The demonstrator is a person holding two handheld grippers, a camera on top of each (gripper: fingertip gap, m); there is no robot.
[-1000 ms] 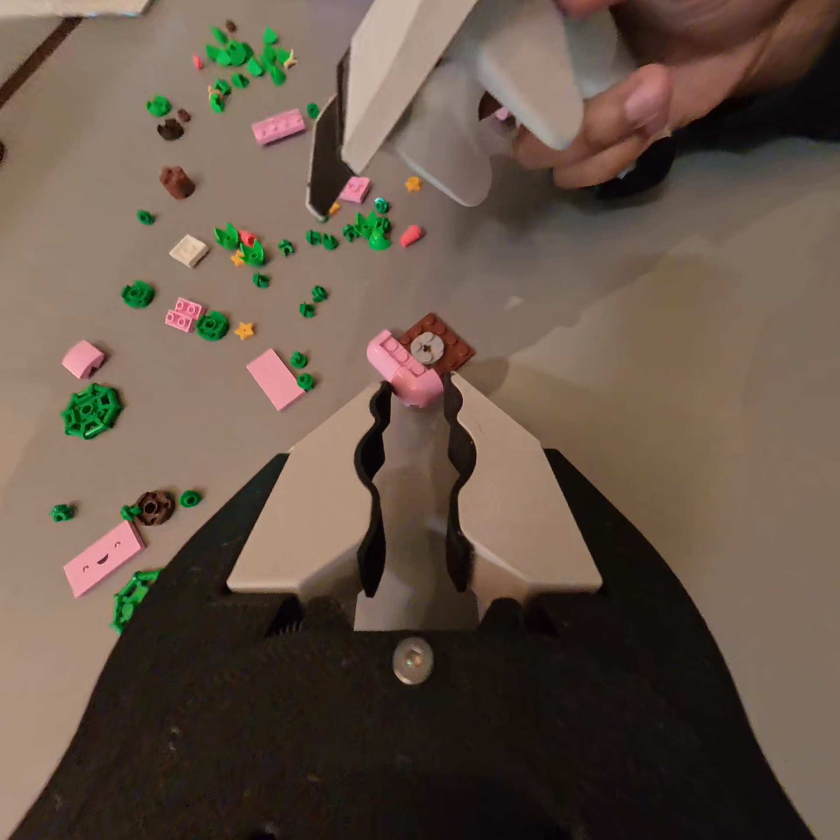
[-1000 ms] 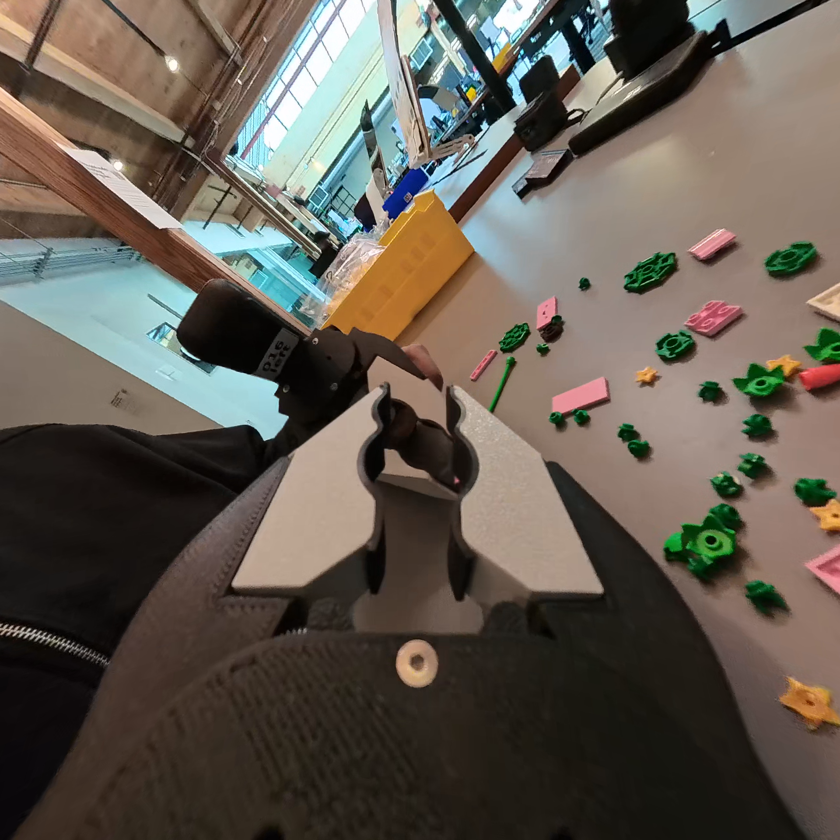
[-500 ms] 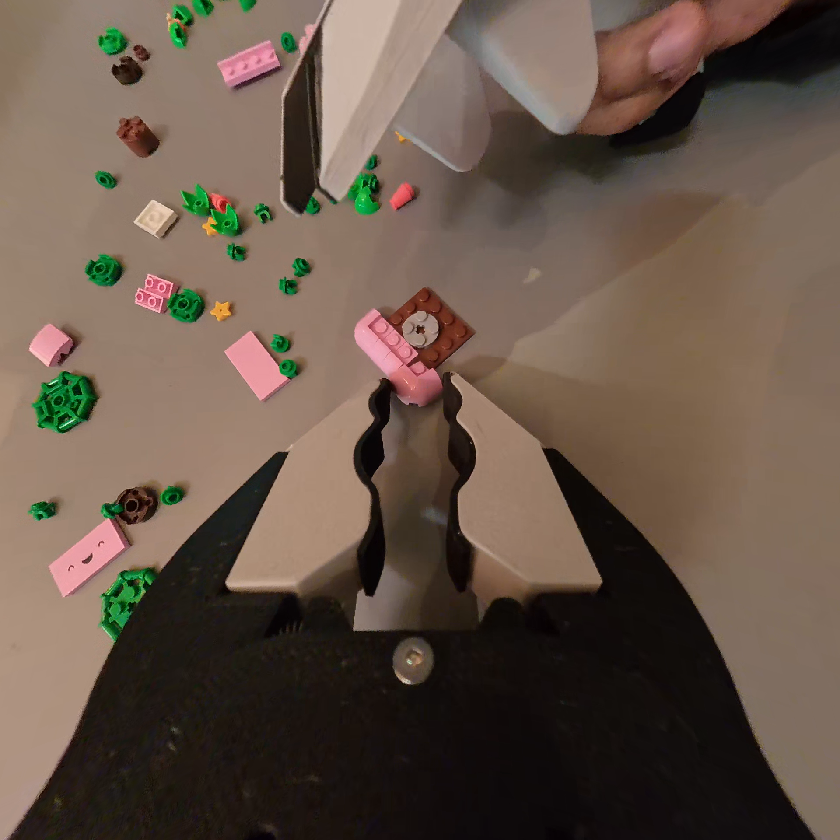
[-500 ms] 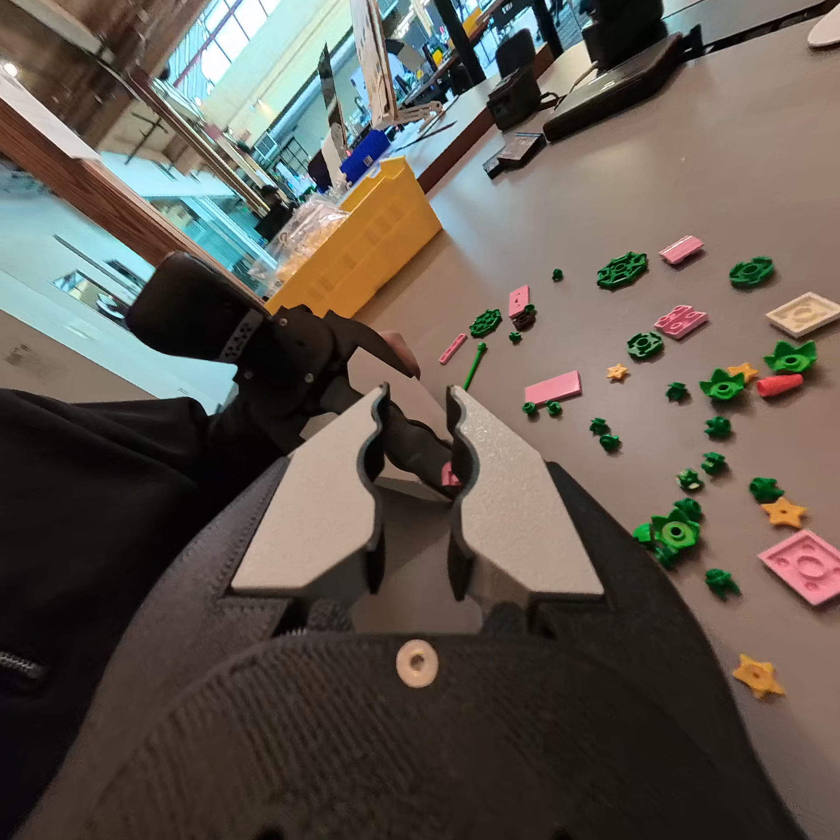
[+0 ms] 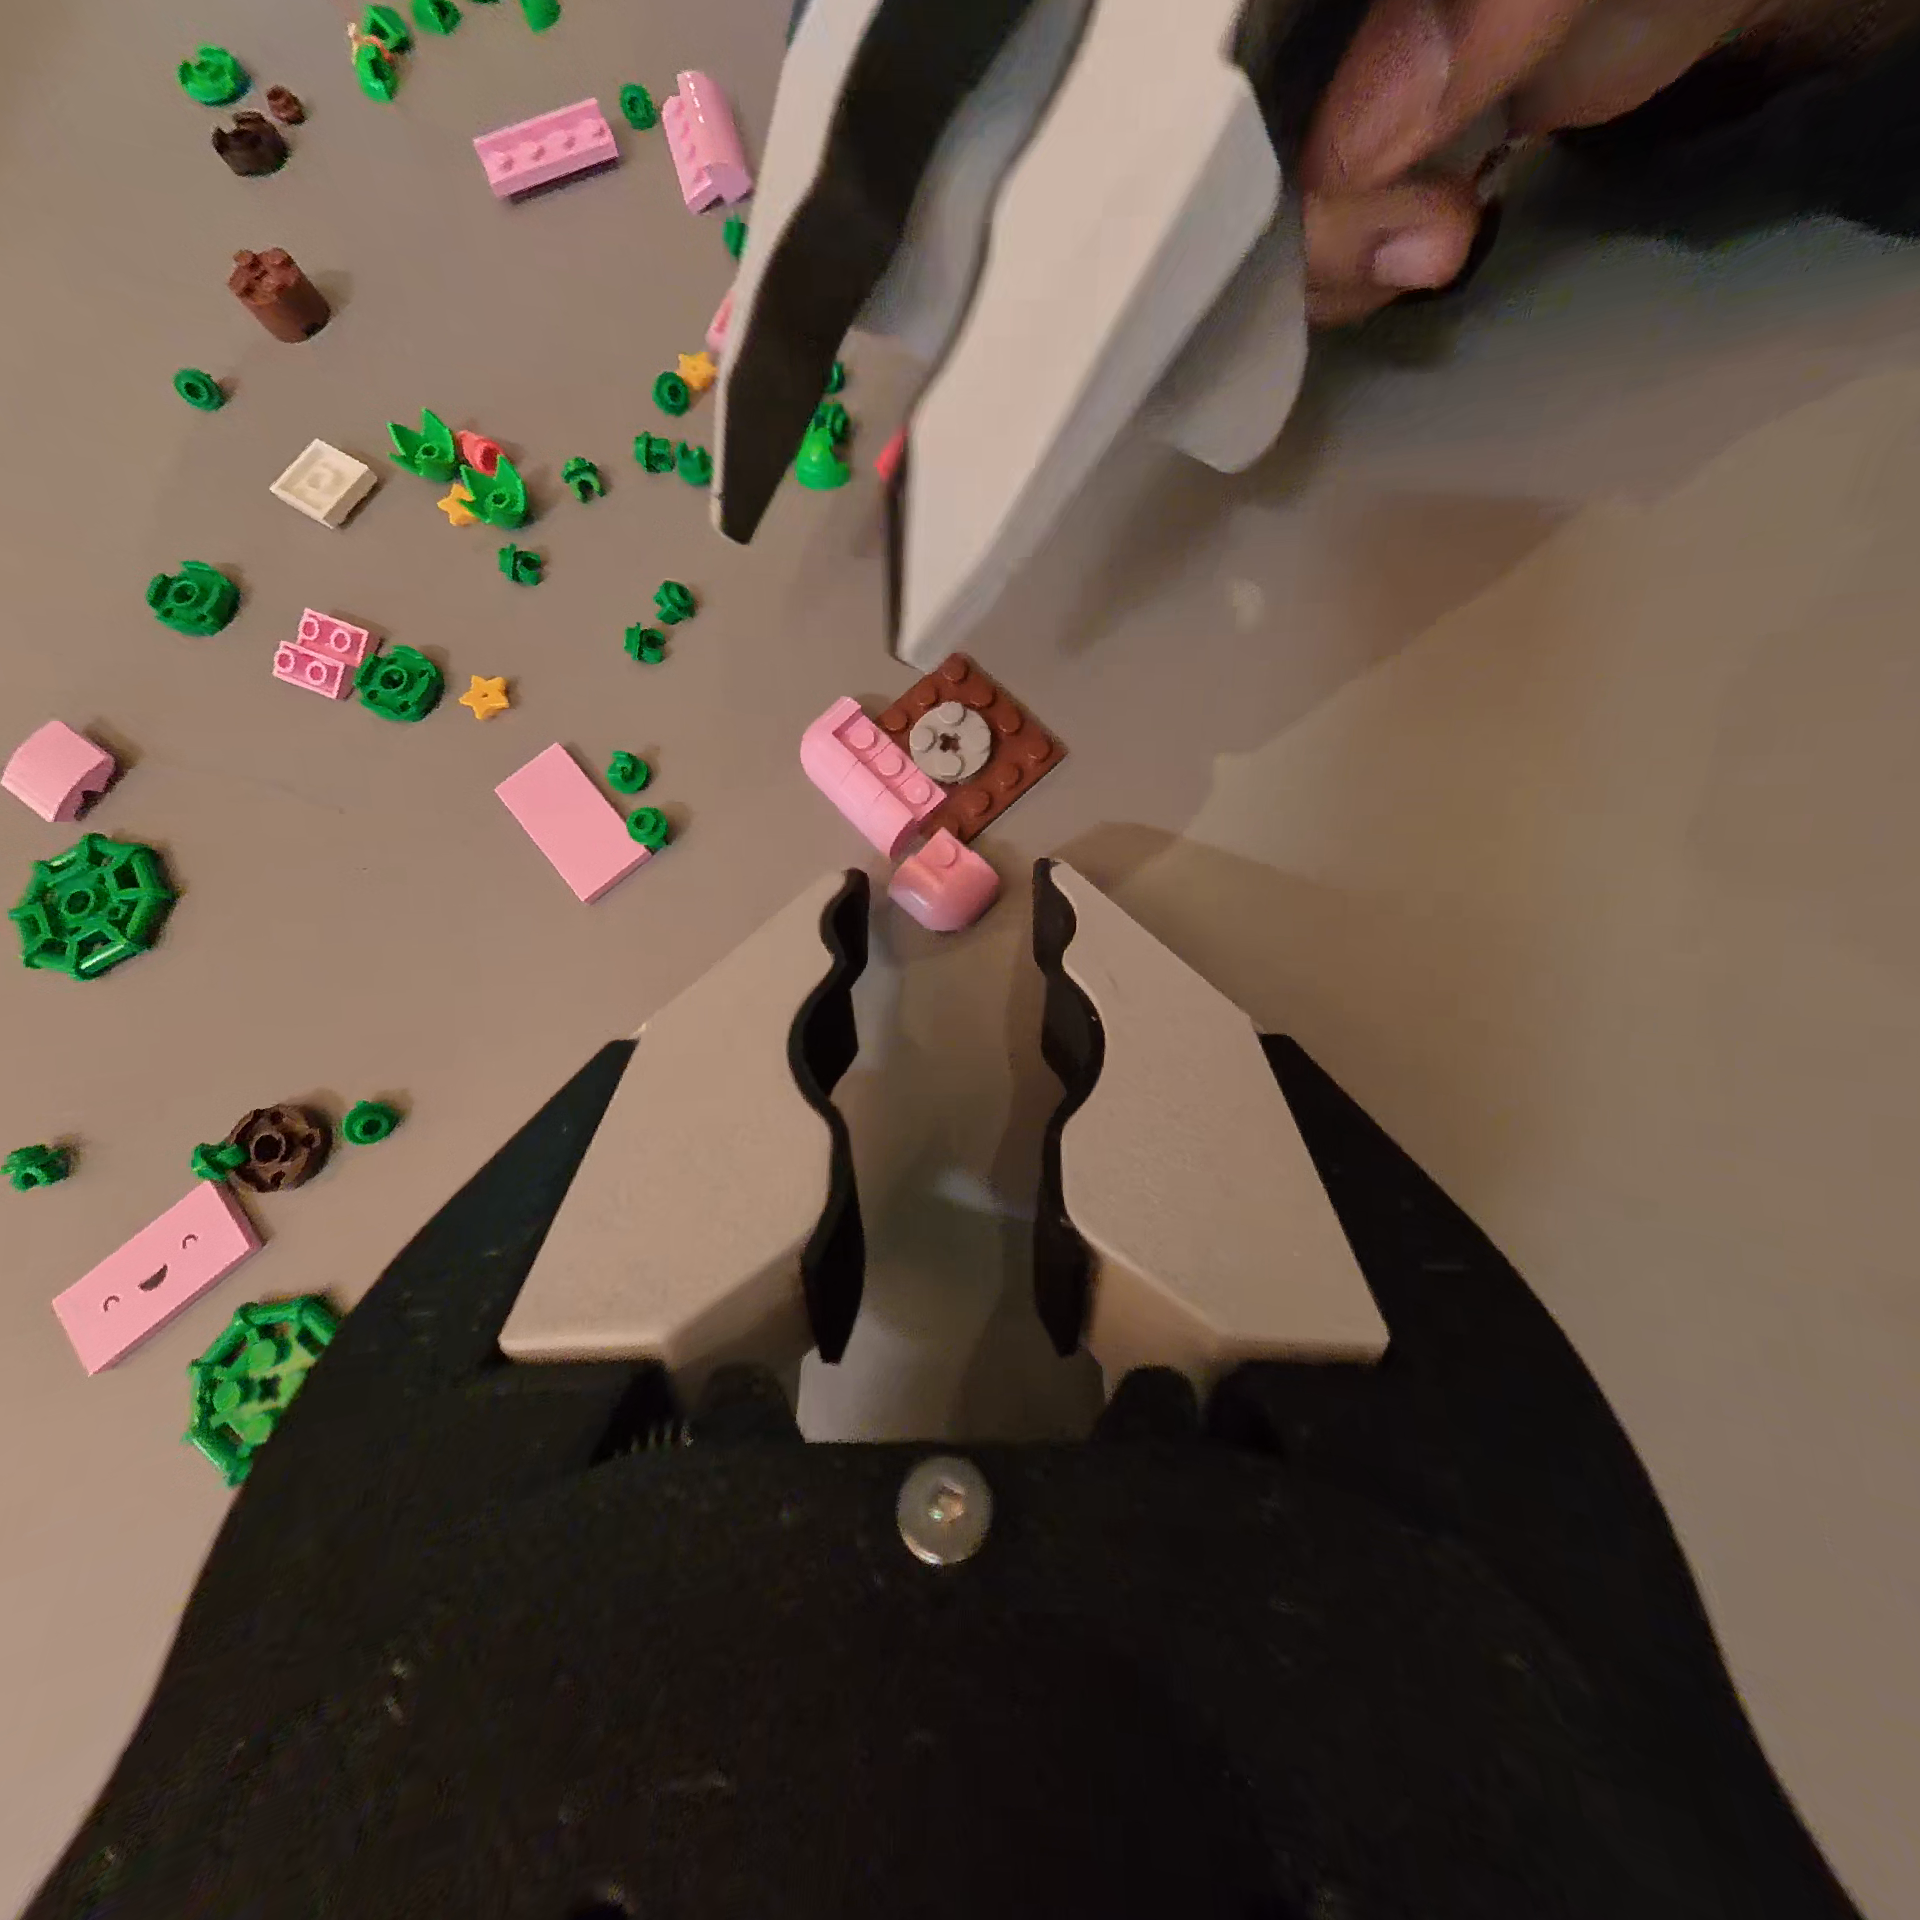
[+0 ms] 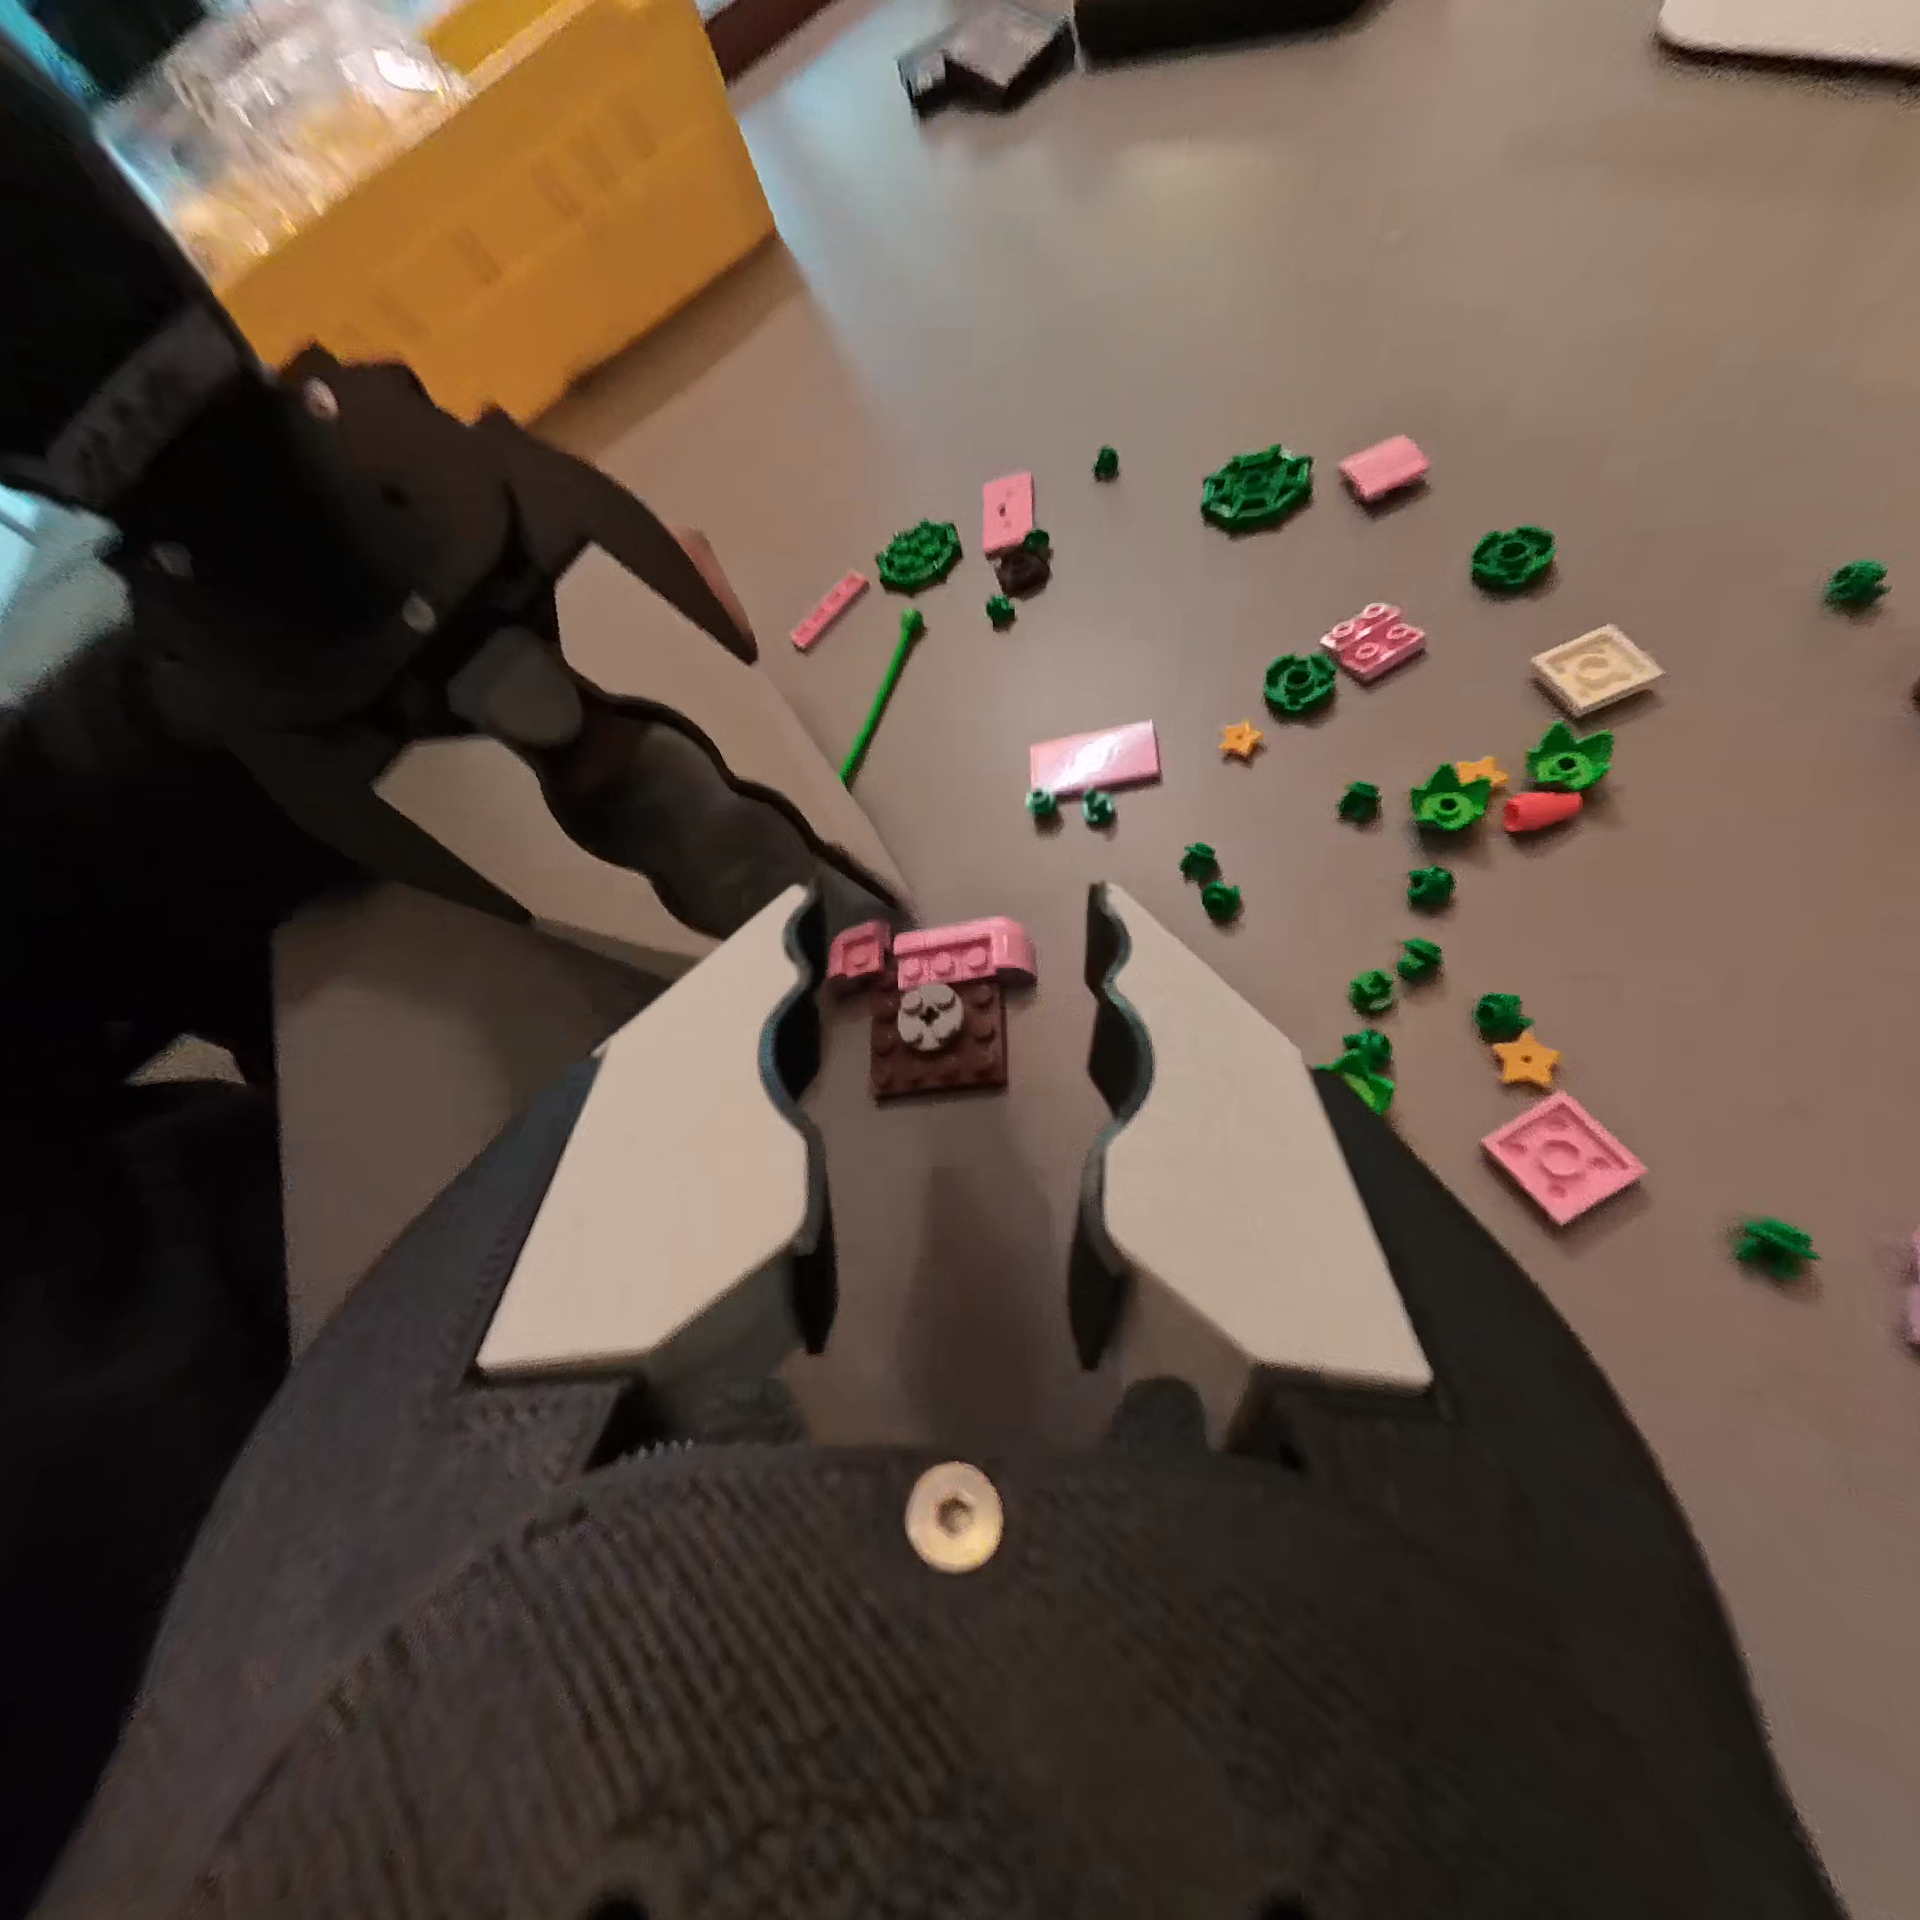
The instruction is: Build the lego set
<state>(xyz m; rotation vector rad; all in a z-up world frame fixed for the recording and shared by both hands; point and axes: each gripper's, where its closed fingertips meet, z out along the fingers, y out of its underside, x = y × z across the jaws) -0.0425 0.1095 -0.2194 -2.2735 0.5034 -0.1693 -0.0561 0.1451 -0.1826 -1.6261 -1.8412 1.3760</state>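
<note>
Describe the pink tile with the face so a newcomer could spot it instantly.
In the left wrist view, start at the grey table and look at the scatter of loose bricks on its left side. Near the lower left edge, just below a dark brown round piece, lies the pink face tile. Unlike the plain pink tile farther up, it is printed with two eyes and a smile.

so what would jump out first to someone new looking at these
The small build between the two grippers: a brown plate with a grey round stud piece and a pink curved brick along one edge. Both the left gripper and the right gripper have open jaws. Green and pink pieces lie scattered on the grey table.
</note>
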